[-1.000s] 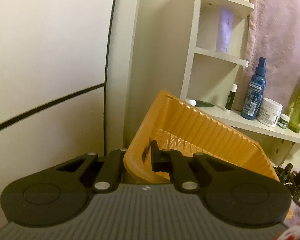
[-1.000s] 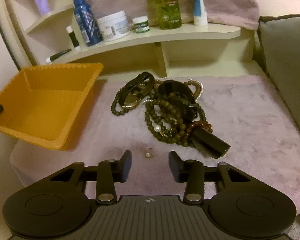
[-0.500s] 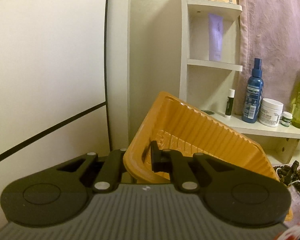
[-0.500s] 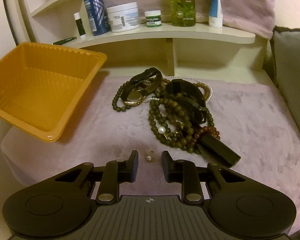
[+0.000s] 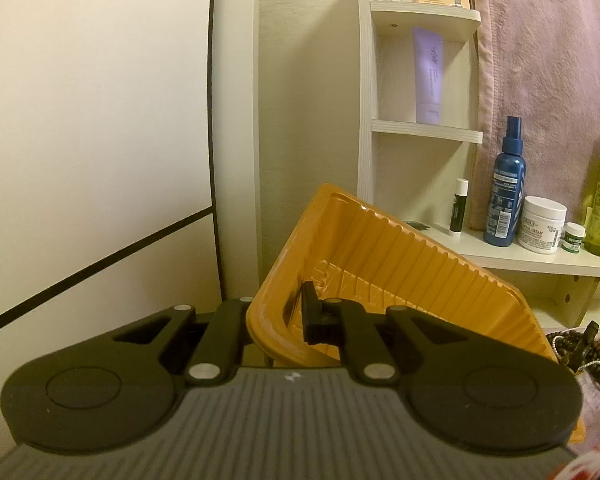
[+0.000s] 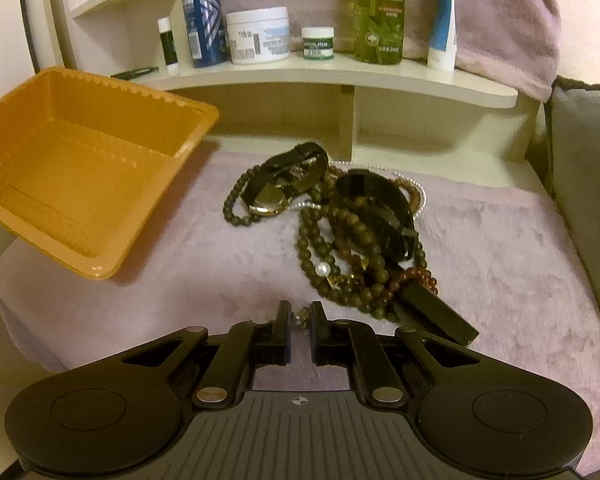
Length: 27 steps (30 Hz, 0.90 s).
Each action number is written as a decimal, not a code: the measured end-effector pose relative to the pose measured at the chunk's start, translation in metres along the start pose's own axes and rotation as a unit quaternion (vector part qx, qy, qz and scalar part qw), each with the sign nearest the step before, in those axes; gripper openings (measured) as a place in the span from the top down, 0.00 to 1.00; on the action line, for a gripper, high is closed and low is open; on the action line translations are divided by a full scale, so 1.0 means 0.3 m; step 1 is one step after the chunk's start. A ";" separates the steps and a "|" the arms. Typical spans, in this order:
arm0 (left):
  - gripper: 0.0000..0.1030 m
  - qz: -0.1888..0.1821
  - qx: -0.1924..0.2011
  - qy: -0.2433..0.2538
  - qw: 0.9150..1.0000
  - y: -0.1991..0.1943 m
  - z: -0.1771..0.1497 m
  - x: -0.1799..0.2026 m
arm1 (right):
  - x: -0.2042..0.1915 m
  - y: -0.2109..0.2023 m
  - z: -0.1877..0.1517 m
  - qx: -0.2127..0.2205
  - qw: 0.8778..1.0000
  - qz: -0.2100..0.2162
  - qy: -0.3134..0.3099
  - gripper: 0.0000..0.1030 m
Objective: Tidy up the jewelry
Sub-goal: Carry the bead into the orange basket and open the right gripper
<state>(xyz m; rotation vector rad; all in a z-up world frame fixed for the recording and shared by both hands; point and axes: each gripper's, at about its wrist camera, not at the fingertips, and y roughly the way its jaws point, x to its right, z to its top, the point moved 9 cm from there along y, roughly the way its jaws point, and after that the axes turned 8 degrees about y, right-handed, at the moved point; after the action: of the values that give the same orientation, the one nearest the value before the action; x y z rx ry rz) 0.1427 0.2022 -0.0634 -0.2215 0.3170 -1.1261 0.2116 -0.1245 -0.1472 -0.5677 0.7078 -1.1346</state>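
Note:
My left gripper (image 5: 278, 320) is shut on the near wall of an orange plastic tray (image 5: 400, 280) and holds it tilted at the left edge of the pink furry surface; the tray also shows in the right wrist view (image 6: 80, 176). My right gripper (image 6: 300, 316) has closed around a small pearl-like bead (image 6: 300, 317) lying on the pink surface (image 6: 500, 260). A tangled pile of dark bead necklaces, a gold-faced watch and black bands (image 6: 340, 224) lies just beyond it, to the right of the tray.
A cream shelf (image 6: 340, 68) behind holds a blue spray bottle (image 6: 202, 16), a white jar (image 6: 258, 34), a small green-lidded jar, a green bottle (image 6: 380, 12) and a tube. A grey cushion (image 6: 588, 184) is at the right. A pink towel hangs behind.
My right gripper moved forward and its fingers closed in on the small bead. My left gripper rotated slightly with the tray held in it.

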 end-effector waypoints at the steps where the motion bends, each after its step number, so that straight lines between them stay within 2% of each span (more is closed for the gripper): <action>1: 0.91 0.000 0.000 0.000 1.000 0.000 0.000 0.000 | -0.004 -0.004 0.006 0.002 1.000 0.002 0.000 0.92; 6: 0.91 0.000 0.000 0.000 1.000 0.001 0.000 0.000 | -0.047 -0.031 0.052 0.019 1.000 0.025 0.002 0.92; 14: 0.91 -0.001 -0.003 0.001 1.000 0.004 0.003 0.001 | -0.247 -0.061 0.138 0.051 0.992 0.113 -0.018 0.92; 16: 0.91 -0.002 -0.003 0.001 1.000 0.004 0.004 0.002 | -0.301 -0.050 0.141 0.039 0.989 0.138 -0.031 0.92; 21: 0.91 -0.003 -0.003 0.002 1.000 0.008 0.004 0.003 | -0.378 -0.007 0.121 0.019 0.986 0.162 -0.040 0.92; 27: 0.91 -0.003 -0.004 0.003 1.000 0.010 0.005 0.004 | -0.412 0.056 0.087 -0.006 0.986 0.159 -0.045 0.91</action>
<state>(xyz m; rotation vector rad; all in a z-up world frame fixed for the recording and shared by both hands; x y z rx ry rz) 0.1461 0.2024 -0.0632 -0.2260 0.3250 -1.1317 0.2102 -0.0009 -0.1158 -0.4925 0.6986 -0.8042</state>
